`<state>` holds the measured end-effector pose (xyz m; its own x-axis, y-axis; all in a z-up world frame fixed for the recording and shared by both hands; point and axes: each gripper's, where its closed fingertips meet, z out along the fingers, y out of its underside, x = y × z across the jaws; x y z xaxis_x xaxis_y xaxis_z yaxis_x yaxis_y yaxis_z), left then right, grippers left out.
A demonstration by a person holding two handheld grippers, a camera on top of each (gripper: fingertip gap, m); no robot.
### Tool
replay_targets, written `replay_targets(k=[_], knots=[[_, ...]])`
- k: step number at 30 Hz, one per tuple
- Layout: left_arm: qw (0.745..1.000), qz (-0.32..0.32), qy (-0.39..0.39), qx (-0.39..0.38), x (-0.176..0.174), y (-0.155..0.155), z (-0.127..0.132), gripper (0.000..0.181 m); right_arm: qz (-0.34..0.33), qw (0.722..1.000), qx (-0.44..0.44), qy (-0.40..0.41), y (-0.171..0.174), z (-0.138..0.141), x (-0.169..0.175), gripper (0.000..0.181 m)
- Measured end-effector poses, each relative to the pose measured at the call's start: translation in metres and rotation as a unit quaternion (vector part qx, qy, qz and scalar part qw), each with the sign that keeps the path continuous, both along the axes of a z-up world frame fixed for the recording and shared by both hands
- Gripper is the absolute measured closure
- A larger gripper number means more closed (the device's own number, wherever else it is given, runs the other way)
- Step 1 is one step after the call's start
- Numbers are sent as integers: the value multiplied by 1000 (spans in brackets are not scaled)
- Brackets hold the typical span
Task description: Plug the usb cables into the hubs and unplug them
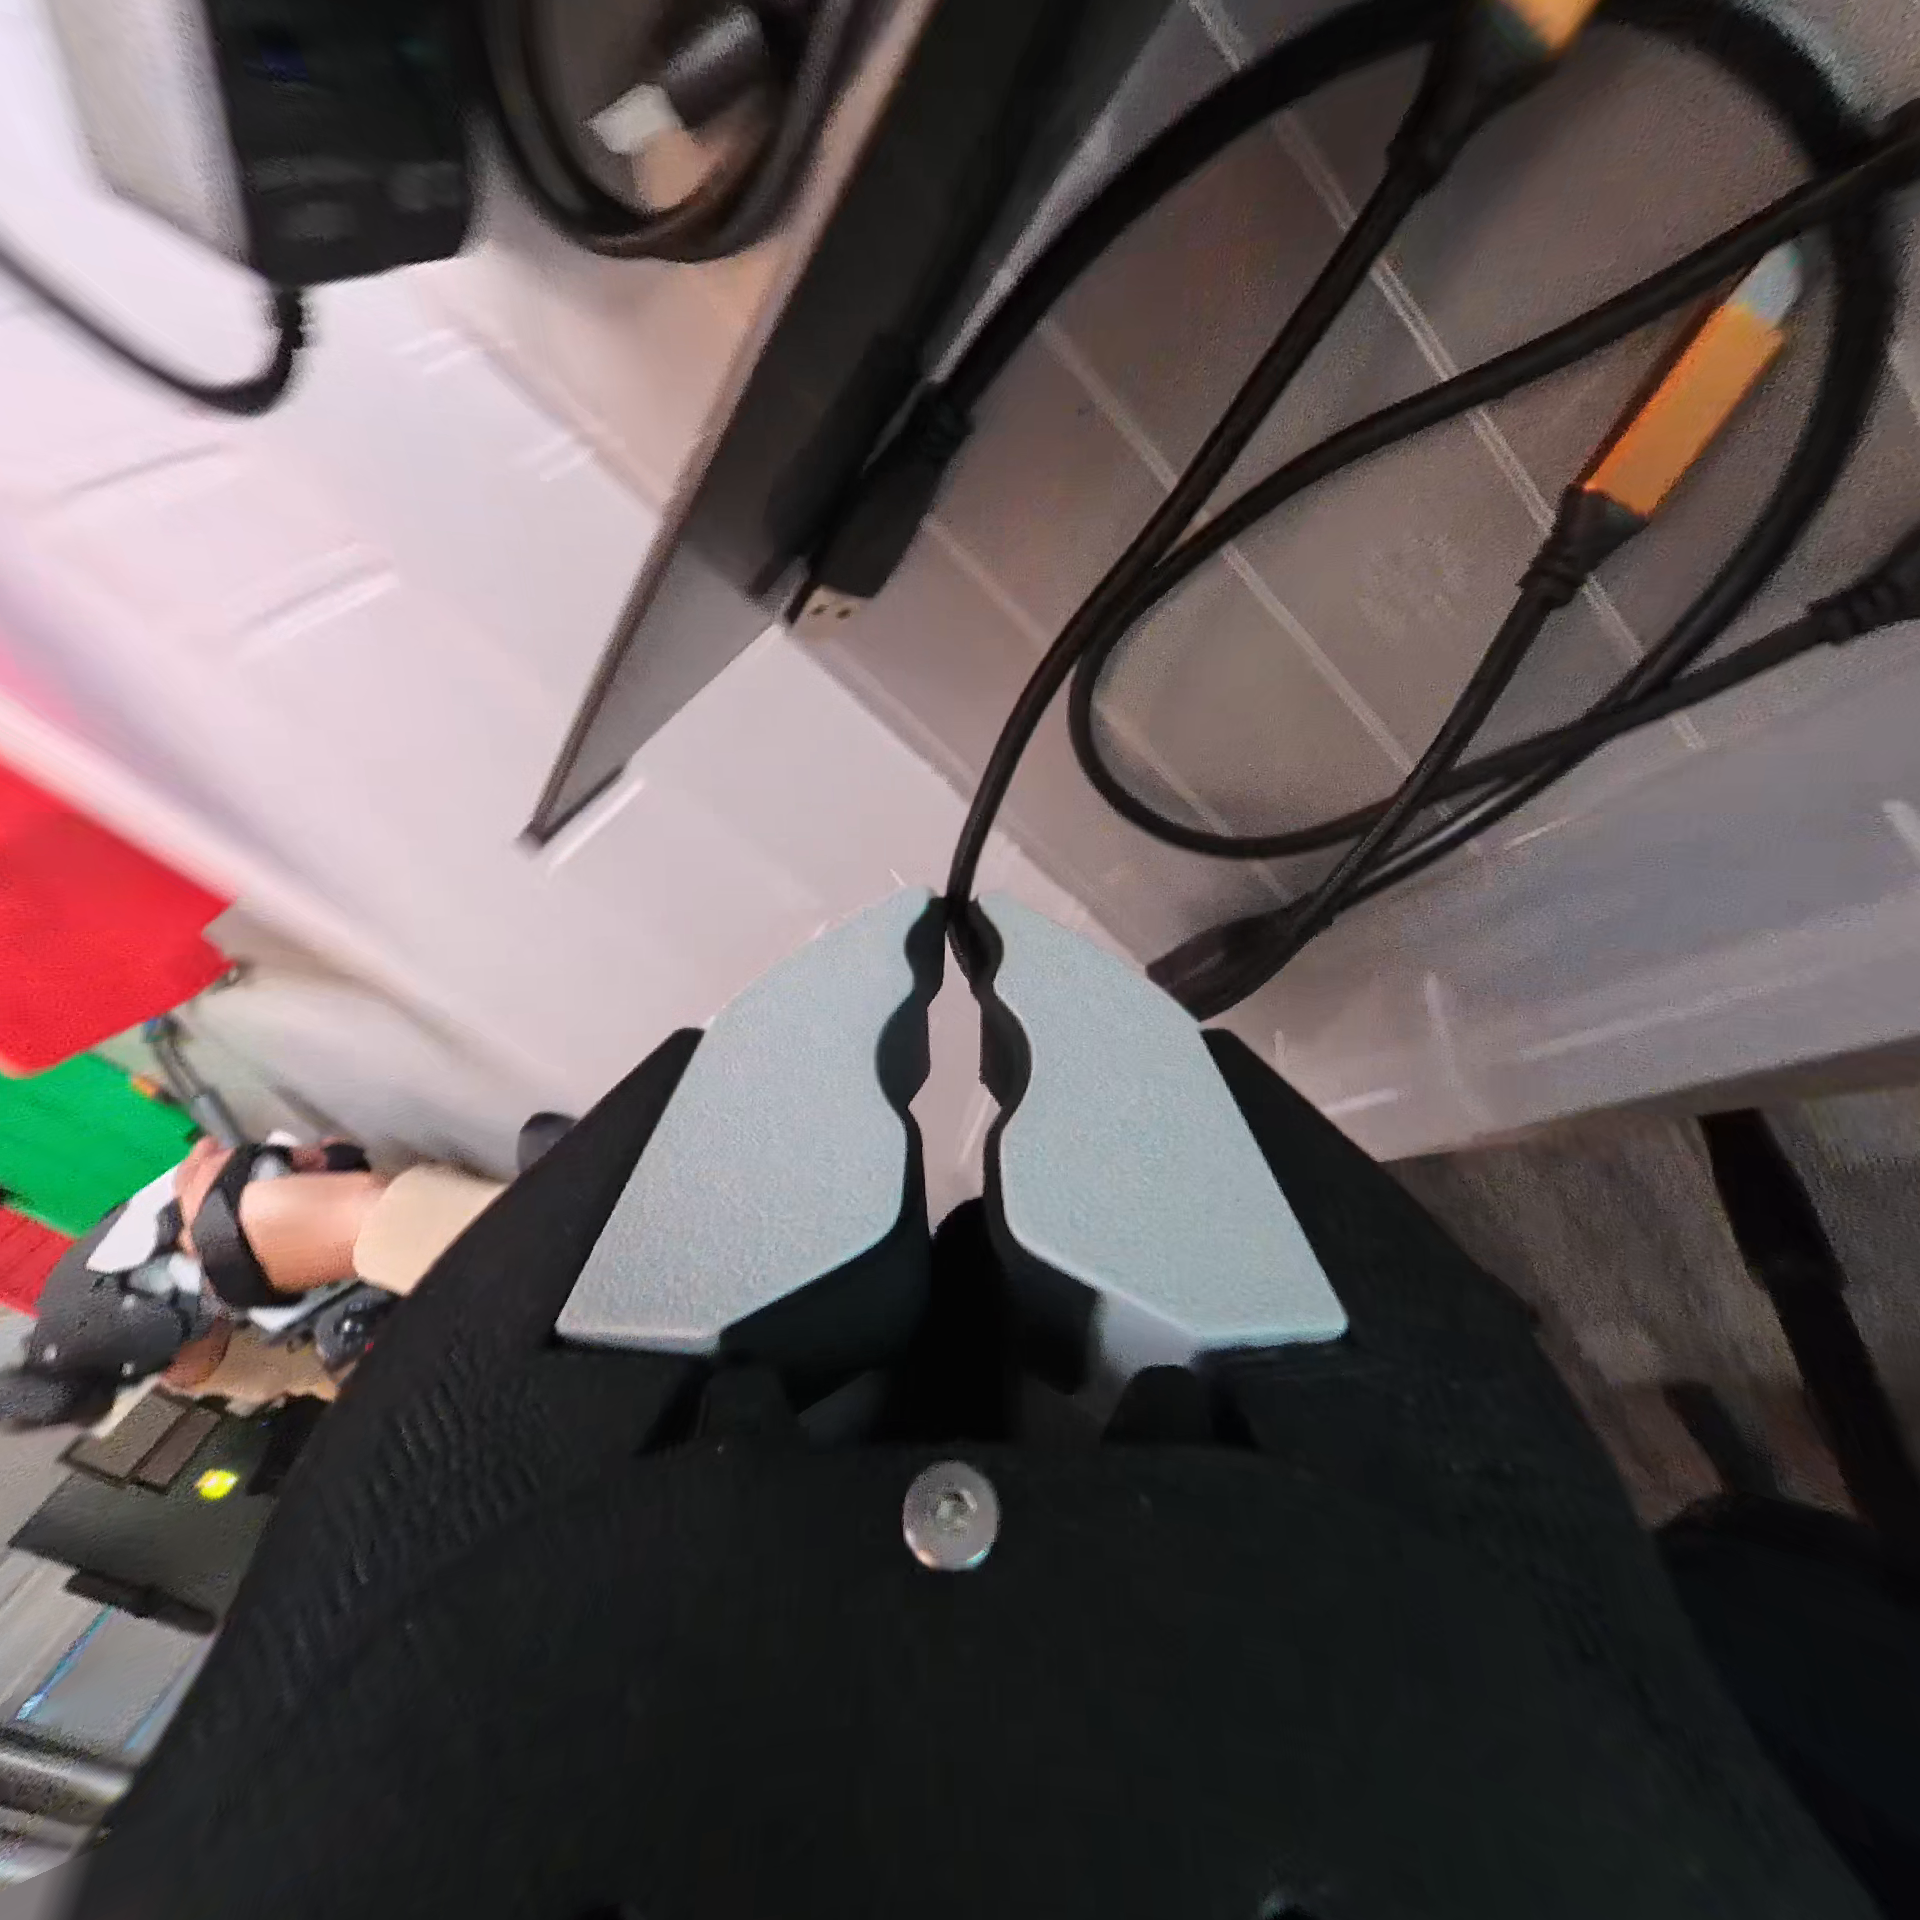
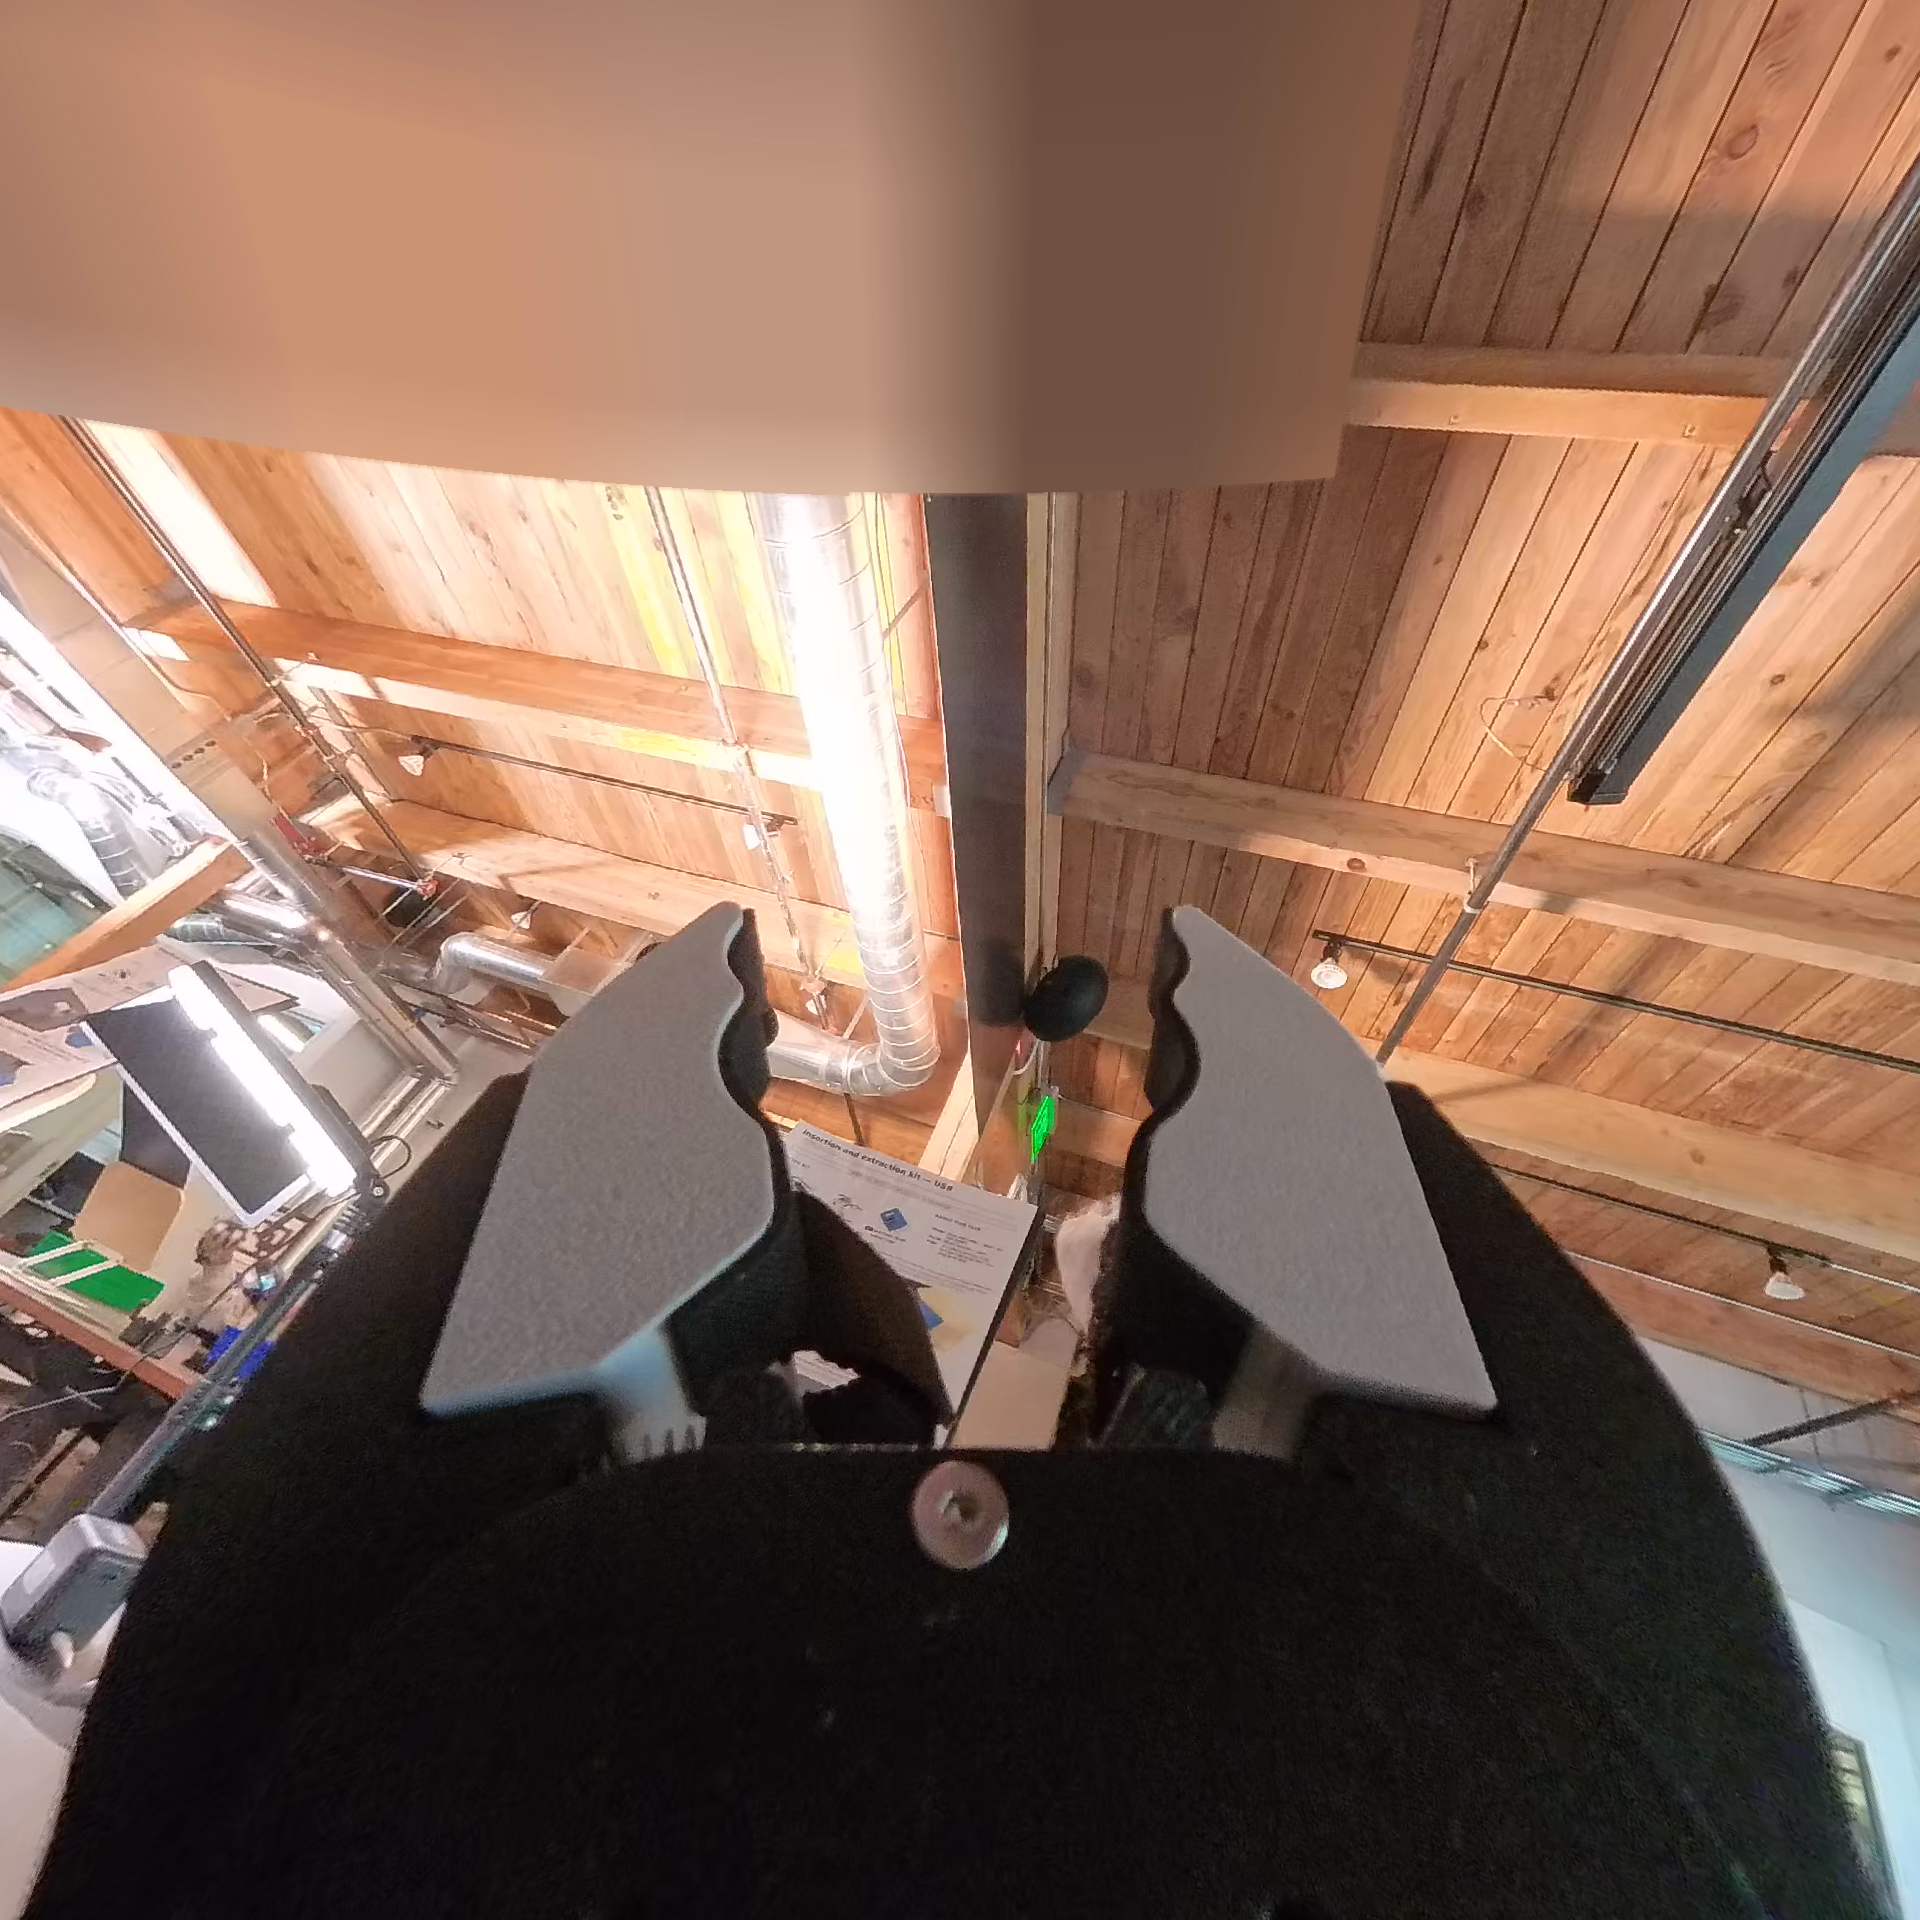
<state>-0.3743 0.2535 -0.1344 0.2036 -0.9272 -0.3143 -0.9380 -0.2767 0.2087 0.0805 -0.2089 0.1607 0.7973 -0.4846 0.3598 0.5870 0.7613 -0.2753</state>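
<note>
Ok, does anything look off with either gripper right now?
Yes. The right gripper is open, empty and aimed up at the wooden plank ceiling, away from the work. The left gripper pinches a thin black cable mid-cord, not at a plug.

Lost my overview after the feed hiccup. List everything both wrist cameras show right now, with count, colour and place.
USB cables: several, black, looped over the grey mat; one pinched at the left gripper's tips.
Orange plugs: two, upper right.
Hub: one, black, on the mat's edge, a plug in its end.
Mat: one, grey, gridded.
Clear bin: one, right.
Wooden ceiling: right view, with a silver duct.
Left gripper: shut on the cable.
Right gripper: open, empty, aimed at the ceiling.
</note>
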Motion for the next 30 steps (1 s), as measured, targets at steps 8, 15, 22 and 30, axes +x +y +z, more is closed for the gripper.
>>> replay_targets(k=[8, 15, 22, 30], knots=[[958, -2, -135, 252, 12, -5, 129, 180, 14, 1000, -13, 3, 7, -2, -4, 111], [935, -69, -215, 275, 57, -40, 165, 181, 21, 999, -32, -2, 14, -5, -10, 112], [928, 49, -218, 298, 11, -31, 146, 145, 16, 999, -28, -9, 9, -2, -10, 114], [838, 64, -489, 236, -22, -72, 89, 120, 26, 999, -31, -7, 13, -4, -12, 115]])
